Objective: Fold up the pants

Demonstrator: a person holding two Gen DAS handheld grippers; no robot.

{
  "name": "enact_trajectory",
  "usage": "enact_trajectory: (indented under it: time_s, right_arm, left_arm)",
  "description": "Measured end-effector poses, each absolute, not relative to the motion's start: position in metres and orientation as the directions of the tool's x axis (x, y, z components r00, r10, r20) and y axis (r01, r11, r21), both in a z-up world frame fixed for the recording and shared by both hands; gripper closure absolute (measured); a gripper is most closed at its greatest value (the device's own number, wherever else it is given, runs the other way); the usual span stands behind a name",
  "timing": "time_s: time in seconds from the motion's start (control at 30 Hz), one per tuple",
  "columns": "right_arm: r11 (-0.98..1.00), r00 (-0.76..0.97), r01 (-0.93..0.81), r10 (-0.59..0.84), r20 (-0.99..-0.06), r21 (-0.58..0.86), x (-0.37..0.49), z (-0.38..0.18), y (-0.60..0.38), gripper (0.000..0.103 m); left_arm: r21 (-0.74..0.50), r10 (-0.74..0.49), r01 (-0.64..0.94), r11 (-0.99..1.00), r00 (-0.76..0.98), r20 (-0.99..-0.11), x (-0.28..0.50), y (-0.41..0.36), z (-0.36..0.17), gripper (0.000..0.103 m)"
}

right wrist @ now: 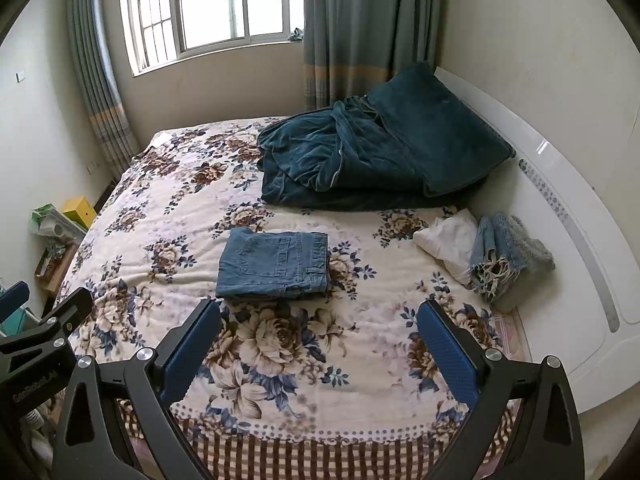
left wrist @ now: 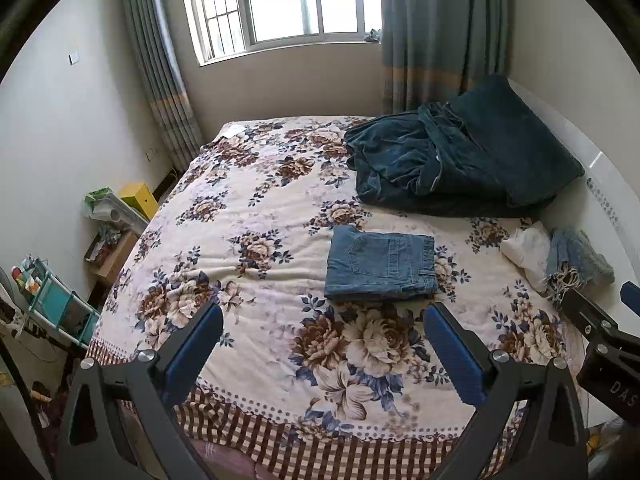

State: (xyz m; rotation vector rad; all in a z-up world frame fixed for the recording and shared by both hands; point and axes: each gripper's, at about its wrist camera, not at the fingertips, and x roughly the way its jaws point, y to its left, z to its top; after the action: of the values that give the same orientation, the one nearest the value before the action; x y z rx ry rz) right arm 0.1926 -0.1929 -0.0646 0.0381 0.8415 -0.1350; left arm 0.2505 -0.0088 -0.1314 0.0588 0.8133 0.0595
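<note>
The pants (left wrist: 380,266) lie folded into a neat denim rectangle near the middle of the bed (left wrist: 248,216), back pocket facing up. The left hand-held gripper (left wrist: 323,344) hangs just in front of them, jaws spread wide and empty, not touching the cloth. The right hand-held gripper (right wrist: 319,338) is likewise wide open and empty, with the pants just beyond and slightly toward its left finger.
</note>
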Motion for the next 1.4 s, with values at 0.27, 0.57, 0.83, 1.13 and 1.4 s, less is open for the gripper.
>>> enact_trajectory:
  time_s: [0.27,0.57,0.83,1.13,1.4]
  right_arm:
    - [0.990,0.662,0.136,-0.109,-0.742,-0.024,0.191,-0.065,-0.190,0.002]
    - [0.991,0.663,0.134,-0.107,-0.741,-0.024,0.191,-0.065,-0.191,0.002]
    - [0.990,0.663,0.136,-0.108,-0.741,-0.022,0.190,-0.065,-0.191,0.002]
    - [0.992,0.662,0.126,-0.095,-0.744,-0.014,0.192,-0.065,-0.188,0.001]
    - [0.992,0.664,0.128,-0.094,-0.742,-0.012,0.194,-0.064,-0.186,0.001]
  left_arm:
    - [0.074,0.078,-0.036,0.997,0.689,-0.721,0.246,-0.012,-0.129,0.000]
    - [0.071,0.078,-0.039,0.997,0.695,-0.714,0.246,-0.014,-0.125,0.000]
    - [0.070,0.079,-0.043,0.997,0.702,-0.708,0.248,-0.017,-0.119,0.000]
    - [0.074,0.092,-0.056,0.996,0.703,-0.705,0.249,-0.014,-0.115,0.000]
    - [0.070,0.090,-0.057,0.996,0.708,-0.701,0.249,-0.014,-0.112,0.000]
